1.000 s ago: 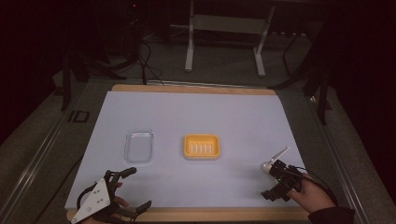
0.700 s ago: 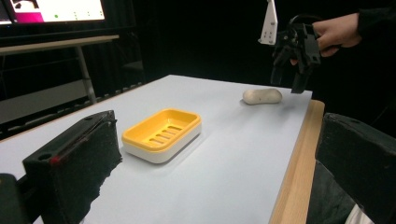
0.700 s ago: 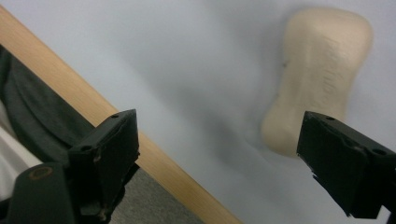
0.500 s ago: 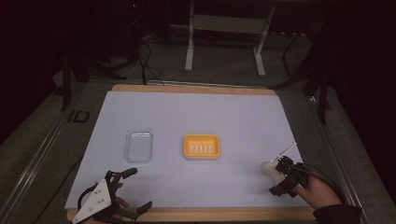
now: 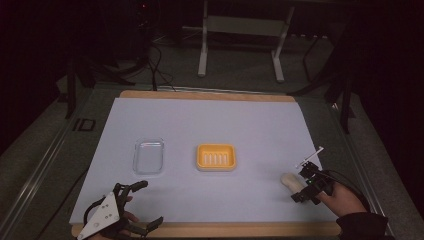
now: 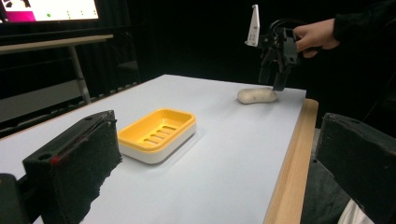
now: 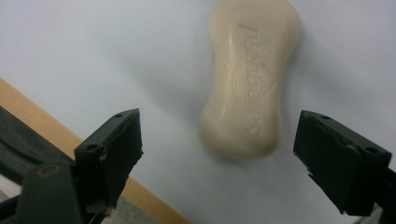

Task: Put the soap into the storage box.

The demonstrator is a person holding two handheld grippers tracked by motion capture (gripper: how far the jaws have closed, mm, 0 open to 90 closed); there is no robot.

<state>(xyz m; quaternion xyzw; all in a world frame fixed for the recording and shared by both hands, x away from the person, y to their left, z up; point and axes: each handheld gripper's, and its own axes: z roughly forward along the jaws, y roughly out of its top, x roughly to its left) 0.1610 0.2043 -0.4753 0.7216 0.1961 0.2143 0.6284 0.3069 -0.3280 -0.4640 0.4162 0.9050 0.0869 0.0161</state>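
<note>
A cream soap bar (image 5: 290,181) (image 6: 256,95) (image 7: 250,79) lies flat on the white table sheet at the right. My right gripper (image 5: 299,186) (image 6: 278,79) (image 7: 224,128) hovers just to the soap's right, pointing down at it. Its jaws have just been closing a little but stand wide, with the near end of the soap between them and untouched. An orange soap dish (image 5: 216,156) (image 6: 156,133) sits in the middle, with a clear plastic lid (image 5: 149,156) to its left. My left gripper (image 5: 150,202) (image 6: 219,135) rests open at the front left edge, holding nothing.
The wooden table edge (image 5: 215,230) (image 6: 289,163) runs along the front. A metal stand (image 5: 240,30) and cables stand on the dark floor beyond the table. A lit screen (image 6: 46,9) glows at the far left of the left gripper view.
My right hand has drifted right, towards the table's right edge, leaving more of the soap uncovered on its left. The soap, the dish, the lid and the left gripper have stayed put.
</note>
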